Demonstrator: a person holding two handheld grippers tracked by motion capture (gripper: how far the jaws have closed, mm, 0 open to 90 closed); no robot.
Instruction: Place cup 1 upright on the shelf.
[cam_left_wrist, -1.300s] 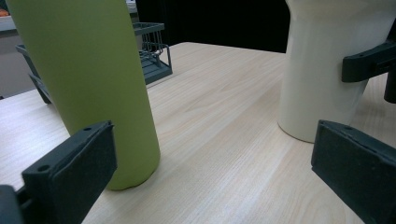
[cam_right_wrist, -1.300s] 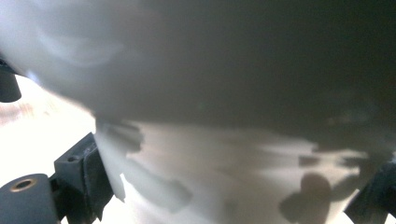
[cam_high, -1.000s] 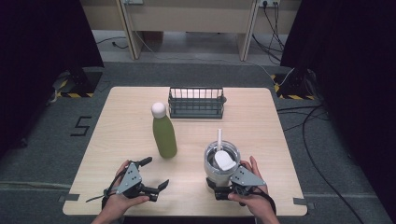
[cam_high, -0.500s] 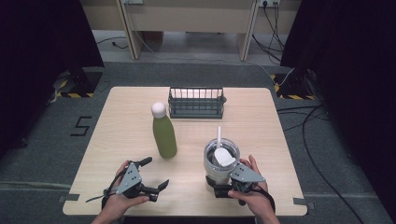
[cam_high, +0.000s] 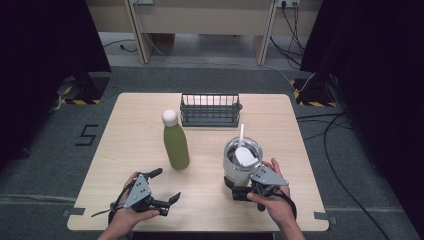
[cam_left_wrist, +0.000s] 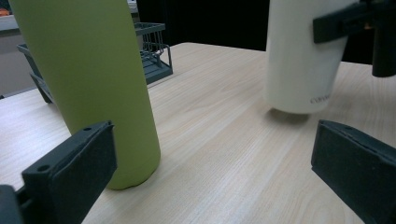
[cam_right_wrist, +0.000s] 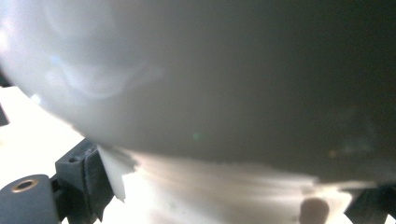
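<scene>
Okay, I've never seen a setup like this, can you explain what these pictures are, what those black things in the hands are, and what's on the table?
A person sits at a wooden table holding a hand-held two-jaw gripper in each hand. One picture comes from a camera overhead; the other two come from small cameras riding on each gripper.

On the table stand a green bottle with a white cap, a white tumbler with a lid and straw, and a dark wire rack at the far side.

The left gripper rests open near the bottle, holding nothing. The right gripper is around the tumbler's base; whether it is actually squeezing it is unclear.
</scene>
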